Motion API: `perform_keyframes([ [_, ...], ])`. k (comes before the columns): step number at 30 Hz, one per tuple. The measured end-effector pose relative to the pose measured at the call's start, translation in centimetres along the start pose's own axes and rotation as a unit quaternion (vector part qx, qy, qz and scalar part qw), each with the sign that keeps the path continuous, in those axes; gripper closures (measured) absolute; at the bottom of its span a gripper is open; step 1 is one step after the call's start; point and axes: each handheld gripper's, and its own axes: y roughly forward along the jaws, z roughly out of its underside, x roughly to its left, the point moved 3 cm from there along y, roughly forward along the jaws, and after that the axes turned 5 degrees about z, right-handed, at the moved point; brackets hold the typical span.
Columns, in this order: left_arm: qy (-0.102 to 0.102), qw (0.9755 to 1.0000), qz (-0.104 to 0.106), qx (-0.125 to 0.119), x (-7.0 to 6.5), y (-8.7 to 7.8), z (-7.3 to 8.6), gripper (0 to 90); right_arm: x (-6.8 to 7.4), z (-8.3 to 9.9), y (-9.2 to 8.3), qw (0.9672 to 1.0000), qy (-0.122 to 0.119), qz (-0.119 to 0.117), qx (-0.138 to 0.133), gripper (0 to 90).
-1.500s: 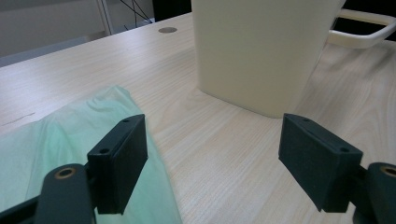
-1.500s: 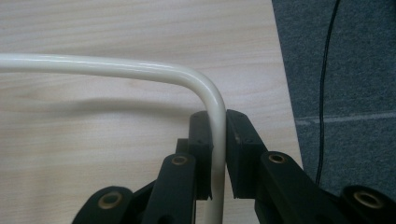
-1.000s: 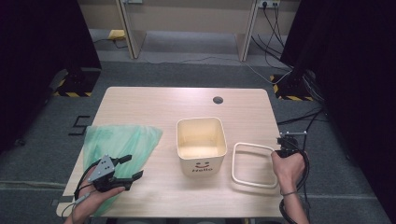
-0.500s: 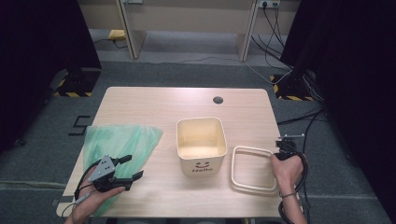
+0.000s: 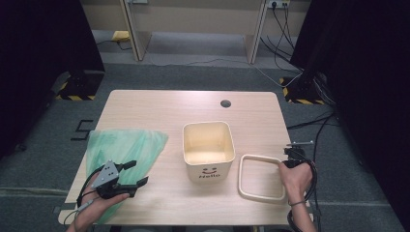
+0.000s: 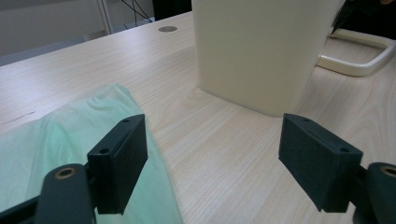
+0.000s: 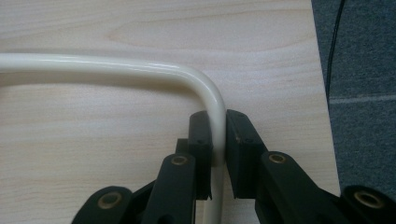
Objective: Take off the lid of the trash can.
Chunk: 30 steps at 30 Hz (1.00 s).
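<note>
A: On the table's [image 5: 159, 104] left side lies a green plastic bag [image 5: 123, 150], flat, w/ one edge at the table's left border. Left gripper [image 5: 137, 174] is above the bag's near corner, held by the left hand [image 5: 99, 208].

B: Jaws of it?

A: Wide apart, nothing btw them. From the left gripper view they frame bare wood, the bag's edge under the left jaw and the bin further ahead.

B: And the container in the middle?

A: Cream square bin [image 5: 208, 151], upright, w/ a smiley and "Hello" on the near wall. Inside I see just its bottom, no contents visible.

B: Right of it?

A: Cream square ring frame [image 5: 261, 177] lies flat on the table, just beside the bin, apart from it as far as I can tell. Through its middle you see wood.

B: Right gripper?

A: Right gripper [image 7: 219, 140] is at the frame's far-right corner, near the table's right edge. Jaws are narrow, pads pressing on the frame's bar on both sides. Right hand [image 5: 296, 178] holds it from the near side.
</note>
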Motion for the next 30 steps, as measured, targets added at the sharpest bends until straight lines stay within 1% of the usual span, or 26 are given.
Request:
perform_keyframes([
  [7,0.0,1.0,0.001,0.001,0.0,0.1,0.0,23.1,0.0,0.3,0.4,1.0,0.001,-0.001,0.008,81.2],
  [19,0.0,1.0,0.001,0.001,0.0,0.1,0.0,23.1,-0.1,0.3,0.5,1.0,0.0,-0.003,0.007,80.1],
  [23,0.0,1.0,0.001,0.001,0.0,0.1,0.1,23.1,-0.1,0.3,0.4,1.0,0.003,-0.005,0.003,70.2],
  [27,-0.002,1.0,0.001,0.003,0.0,0.2,0.1,23.1,-0.1,0.0,-0.2,0.9999,0.004,-0.009,-0.011,63.4],
  [30,-0.003,1.0,-0.002,0.004,0.2,0.2,0.1,23.2,0.0,-0.3,-0.8,0.9996,0.004,-0.012,-0.023,60.2],
])
